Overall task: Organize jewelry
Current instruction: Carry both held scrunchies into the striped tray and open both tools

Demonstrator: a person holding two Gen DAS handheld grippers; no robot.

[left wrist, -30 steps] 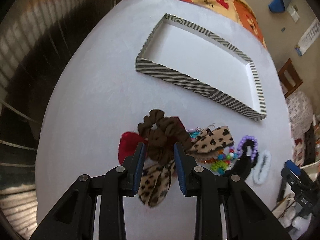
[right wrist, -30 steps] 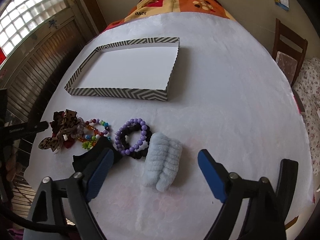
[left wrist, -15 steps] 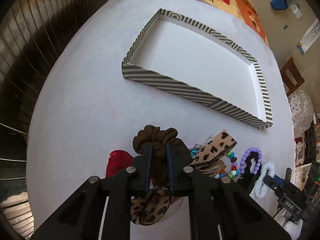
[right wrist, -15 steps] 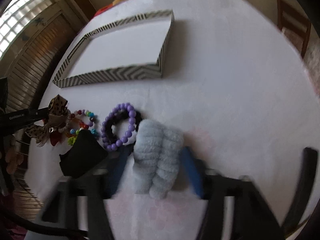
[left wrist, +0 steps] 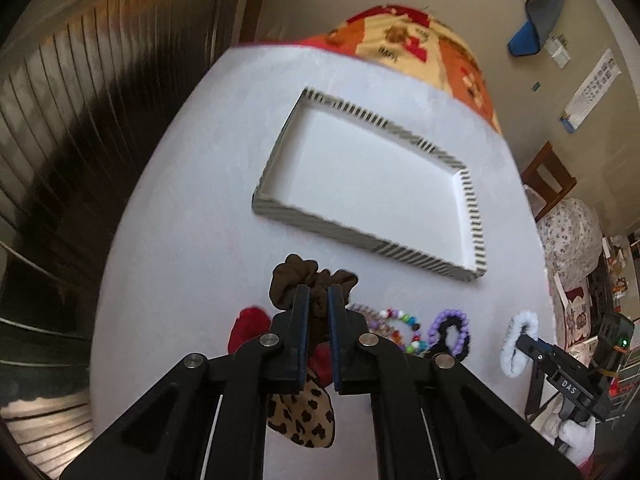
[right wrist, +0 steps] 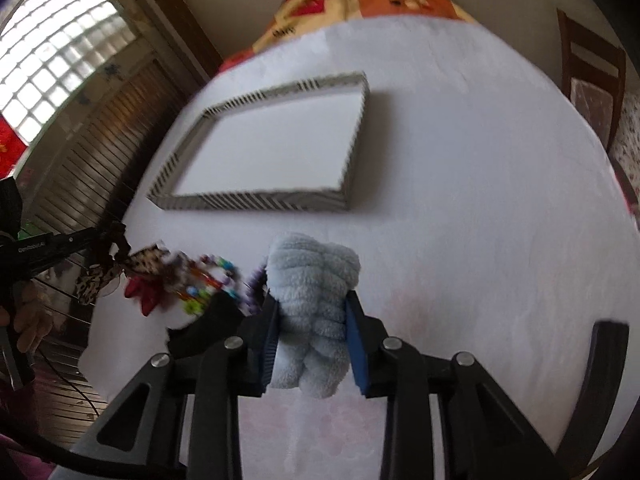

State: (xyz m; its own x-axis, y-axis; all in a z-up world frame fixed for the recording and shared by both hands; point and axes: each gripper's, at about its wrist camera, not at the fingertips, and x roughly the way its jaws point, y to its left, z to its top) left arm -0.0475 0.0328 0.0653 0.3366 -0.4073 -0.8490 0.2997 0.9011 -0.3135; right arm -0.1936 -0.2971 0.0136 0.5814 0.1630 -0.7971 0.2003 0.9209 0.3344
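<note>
My left gripper (left wrist: pixel 318 294) is shut on a brown scrunchie (left wrist: pixel 288 276) with leopard-print tails (left wrist: pixel 302 416) and holds it above the white table. My right gripper (right wrist: pixel 310 304) is shut on a fluffy pale-blue scrunchie (right wrist: pixel 312 280), also seen in the left wrist view (left wrist: pixel 516 340). A shallow striped box (left wrist: pixel 400 258) with a white bottom lies empty beyond both, also in the right wrist view (right wrist: pixel 256 202). A multicoloured bead bracelet (left wrist: pixel 400 328), a purple bead bracelet (left wrist: pixel 450 320) over a black band, and a red piece (left wrist: pixel 248 326) lie on the table.
The white table (right wrist: pixel 480 200) ends at a patterned cloth (left wrist: pixel 420 44) at the far side. A wooden chair (right wrist: pixel 592 68) stands to the right. A dark slatted shutter (left wrist: pixel 60 120) is on the left. A black item (right wrist: pixel 212 316) lies beside the beads.
My left gripper closed on the brown scrunchie and lifted it toward the box. My right gripper moved in, closed on the pale-blue scrunchie and raised it.
</note>
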